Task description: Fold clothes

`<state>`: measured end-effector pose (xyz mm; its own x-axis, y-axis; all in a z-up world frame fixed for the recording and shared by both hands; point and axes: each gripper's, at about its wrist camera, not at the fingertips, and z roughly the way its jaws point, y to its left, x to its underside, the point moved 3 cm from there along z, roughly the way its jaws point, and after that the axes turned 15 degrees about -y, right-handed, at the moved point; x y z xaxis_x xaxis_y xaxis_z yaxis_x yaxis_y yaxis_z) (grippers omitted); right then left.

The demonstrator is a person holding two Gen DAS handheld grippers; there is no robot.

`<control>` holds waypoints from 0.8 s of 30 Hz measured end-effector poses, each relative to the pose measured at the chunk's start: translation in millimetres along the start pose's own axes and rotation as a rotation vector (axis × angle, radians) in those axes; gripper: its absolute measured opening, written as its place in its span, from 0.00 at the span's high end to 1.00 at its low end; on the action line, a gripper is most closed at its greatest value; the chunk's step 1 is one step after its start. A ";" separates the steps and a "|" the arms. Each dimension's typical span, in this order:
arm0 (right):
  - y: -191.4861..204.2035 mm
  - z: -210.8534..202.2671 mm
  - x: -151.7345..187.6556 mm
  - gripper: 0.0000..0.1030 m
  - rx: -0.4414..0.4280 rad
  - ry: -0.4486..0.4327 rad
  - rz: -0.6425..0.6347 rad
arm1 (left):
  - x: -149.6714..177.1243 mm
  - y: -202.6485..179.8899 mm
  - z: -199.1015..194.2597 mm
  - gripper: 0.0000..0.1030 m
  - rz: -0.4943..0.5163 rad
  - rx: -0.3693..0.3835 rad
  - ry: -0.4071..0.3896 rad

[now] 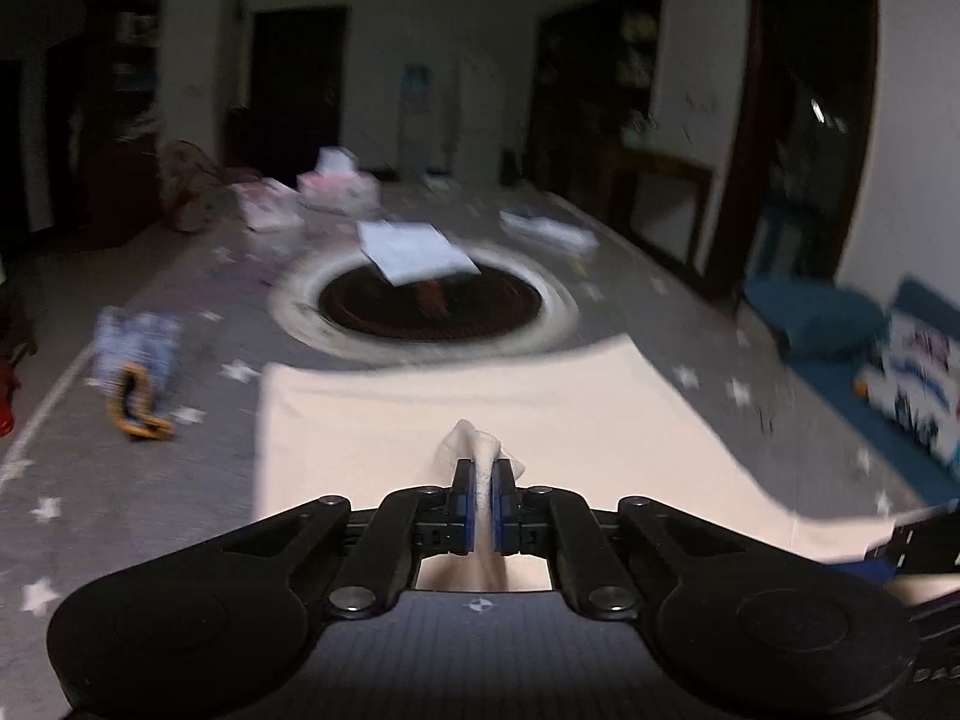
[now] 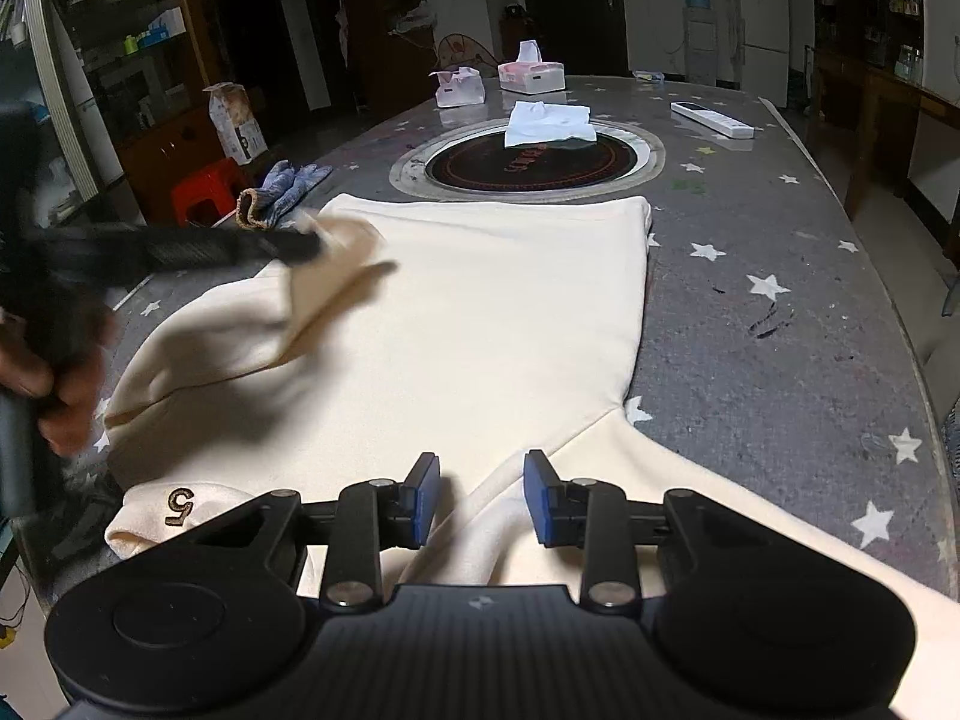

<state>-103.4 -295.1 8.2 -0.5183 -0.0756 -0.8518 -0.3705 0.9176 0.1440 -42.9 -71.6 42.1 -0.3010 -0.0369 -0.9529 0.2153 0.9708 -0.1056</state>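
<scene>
A cream sweatshirt [image 2: 480, 312] lies spread on the grey star-patterned table [image 2: 780, 312]; it also shows in the left wrist view [image 1: 480, 408]. My left gripper [image 1: 483, 483] is shut on a bunched fold of the sweatshirt's left sleeve [image 1: 474, 441] and holds it raised. In the right wrist view the left gripper [image 2: 300, 249] appears blurred, carrying the sleeve end over the body. My right gripper [image 2: 480, 495] is open and empty, just above the sweatshirt near the right armpit seam. A cuff with an embroidered "5" [image 2: 180, 507] lies at the near left.
A round dark hotplate [image 2: 528, 159] sits in the table's middle with a folded white cloth [image 2: 549, 123] on it. Blue work gloves [image 2: 282, 186] lie at the left edge. Tissue boxes [image 2: 531, 75] and a white remote [image 2: 711, 118] lie farther back. A red stool [image 2: 207, 189] stands left.
</scene>
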 end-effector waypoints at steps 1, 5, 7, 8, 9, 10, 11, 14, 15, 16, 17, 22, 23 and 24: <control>0.8 -0.1 0.2 0.70 0.003 0.001 -0.003 | -5.3 9.3 -8.6 0.95 -0.024 -0.015 -0.019; 2.4 -0.3 0.4 0.70 0.012 0.005 -0.010 | -23.7 50.1 -49.5 0.95 -0.122 -0.062 -0.093; 3.2 -0.4 0.5 0.70 0.018 0.007 -0.014 | -30.3 68.5 -72.0 0.95 -0.145 -0.086 -0.132; 4.0 -0.4 0.1 0.70 0.021 0.008 -0.018 | -33.3 77.6 -83.3 0.95 -0.154 -0.100 -0.151; 4.7 -0.4 -0.2 0.70 0.024 0.009 -0.021 | -36.3 86.7 -94.7 0.95 -0.162 -0.113 -0.169; 5.4 -0.7 -0.2 0.70 0.027 0.010 -0.024 | -38.5 95.3 -105.4 0.95 -0.170 -0.127 -0.186; 6.1 -1.0 -0.3 0.70 0.029 0.010 -0.026 | -39.6 103.4 -115.0 0.95 -0.177 -0.142 -0.199; 8.2 -2.0 -0.3 0.68 0.037 0.012 -0.034 | -39.3 125.8 -141.2 0.95 -0.191 -0.192 -0.223; 8.9 -2.3 -0.3 0.67 0.039 0.013 -0.036 | -37.8 132.8 -149.5 0.95 -0.193 -0.210 -0.227; 9.5 -2.6 -0.3 0.67 0.042 0.013 -0.039 | -35.5 139.9 -156.3 0.95 -0.192 -0.225 -0.229; 10.0 -2.3 -0.2 0.67 0.044 0.015 -0.042 | -33.0 147.0 -160.5 0.95 -0.192 -0.236 -0.229; 12.4 -0.4 0.0 0.66 0.053 0.023 -0.055 | -18.4 177.9 -165.5 0.95 -0.149 -0.276 -0.190; 13.0 -0.1 -0.1 0.66 0.055 0.024 -0.058 | -15.1 183.8 -163.6 0.95 -0.139 -0.281 -0.176; 13.7 -0.2 -0.3 0.66 0.056 0.024 -0.060 | -11.6 190.5 -160.0 0.95 -0.136 -0.286 -0.159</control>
<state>-108.5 -282.6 10.5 -0.5153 -0.1399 -0.8455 -0.3578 0.9316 0.0639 -147.1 151.6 78.5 -0.1556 -0.1849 -0.9704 -0.0921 0.9808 -0.1721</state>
